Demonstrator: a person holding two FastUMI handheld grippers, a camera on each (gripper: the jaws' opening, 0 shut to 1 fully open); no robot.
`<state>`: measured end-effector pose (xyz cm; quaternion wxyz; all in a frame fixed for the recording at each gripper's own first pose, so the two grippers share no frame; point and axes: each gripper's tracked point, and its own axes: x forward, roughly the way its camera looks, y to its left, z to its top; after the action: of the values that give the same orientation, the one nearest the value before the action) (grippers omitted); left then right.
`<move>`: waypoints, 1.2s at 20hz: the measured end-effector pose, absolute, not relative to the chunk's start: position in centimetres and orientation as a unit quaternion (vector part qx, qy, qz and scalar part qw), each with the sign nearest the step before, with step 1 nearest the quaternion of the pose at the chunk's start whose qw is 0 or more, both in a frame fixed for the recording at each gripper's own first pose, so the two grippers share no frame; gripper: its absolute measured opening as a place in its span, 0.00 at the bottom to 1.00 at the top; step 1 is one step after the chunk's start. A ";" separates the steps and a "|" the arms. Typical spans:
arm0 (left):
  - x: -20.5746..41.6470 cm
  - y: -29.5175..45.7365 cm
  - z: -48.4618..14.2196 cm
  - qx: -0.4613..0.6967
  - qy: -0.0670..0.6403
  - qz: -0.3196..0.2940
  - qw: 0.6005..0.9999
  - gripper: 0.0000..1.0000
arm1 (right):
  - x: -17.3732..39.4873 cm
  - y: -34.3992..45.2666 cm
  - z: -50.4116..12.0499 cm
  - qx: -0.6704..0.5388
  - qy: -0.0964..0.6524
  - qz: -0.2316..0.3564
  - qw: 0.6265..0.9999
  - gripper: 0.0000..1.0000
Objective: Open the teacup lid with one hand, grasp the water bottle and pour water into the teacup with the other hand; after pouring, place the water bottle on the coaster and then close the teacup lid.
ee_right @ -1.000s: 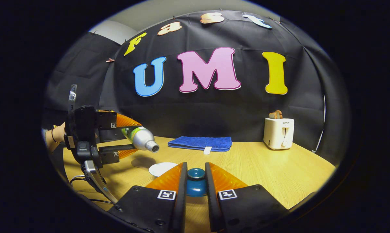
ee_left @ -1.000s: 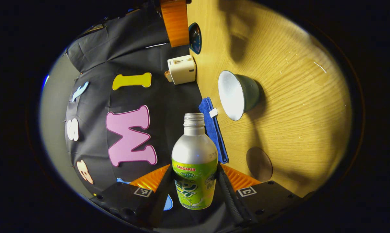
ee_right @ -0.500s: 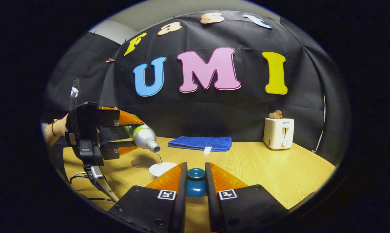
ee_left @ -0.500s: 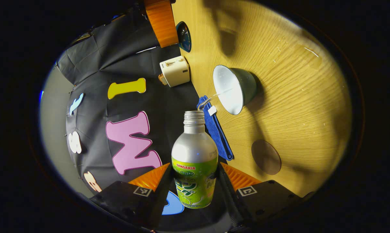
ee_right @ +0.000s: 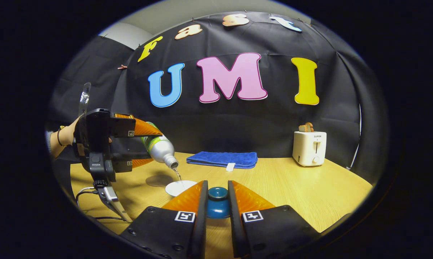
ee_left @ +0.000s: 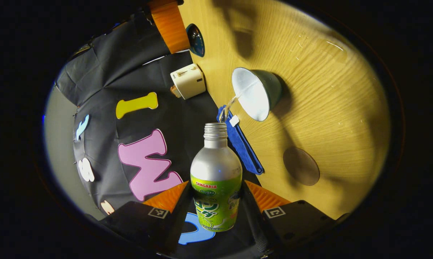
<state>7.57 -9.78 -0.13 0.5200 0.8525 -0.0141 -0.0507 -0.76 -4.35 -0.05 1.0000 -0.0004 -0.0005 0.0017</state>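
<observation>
My left gripper point(ee_left: 216, 205) is shut on the water bottle point(ee_left: 215, 180), a silver bottle with a green label and no cap. The bottle point(ee_right: 159, 147) is tipped mouth-down, and a thin stream of water point(ee_left: 229, 106) runs from its mouth into the open teacup point(ee_left: 258, 93), green outside and white inside. My right gripper point(ee_right: 216, 205) is shut on the knob of the dark blue teacup lid point(ee_right: 217, 203) and holds it to the right of the cup point(ee_right: 178, 187). The round brown coaster point(ee_left: 301, 166) lies bare on the table beside the cup.
A folded blue towel point(ee_right: 222, 159) lies at the back of the wooden table point(ee_right: 310, 190). A white toaster point(ee_right: 309, 147) stands at the back right. A hand point(ee_right: 63, 142) holds the left gripper point(ee_right: 141, 145) at the left, with a cable point(ee_right: 85, 192) under it.
The bottle has tipped further down and water has started to flow into the teacup. The right gripper and the lid have stayed still.
</observation>
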 end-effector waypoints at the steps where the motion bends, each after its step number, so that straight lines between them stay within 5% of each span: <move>1: 7.6 -9.5 0.0 0.855 -0.012 -0.051 0.515 0.81 | -0.8 -4.4 0.0 0.000 0.000 0.002 1.000 0.33; 24: 8.8 -11.4 3.6 0.925 -0.040 -0.074 0.371 0.81 | -0.7 -4.3 -0.1 0.000 -0.001 0.001 1.000 0.33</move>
<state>8.78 -11.40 3.64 0.3715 0.9246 -0.0402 -0.0738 -0.67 -4.29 -0.12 1.0000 -0.0003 -0.0011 0.0012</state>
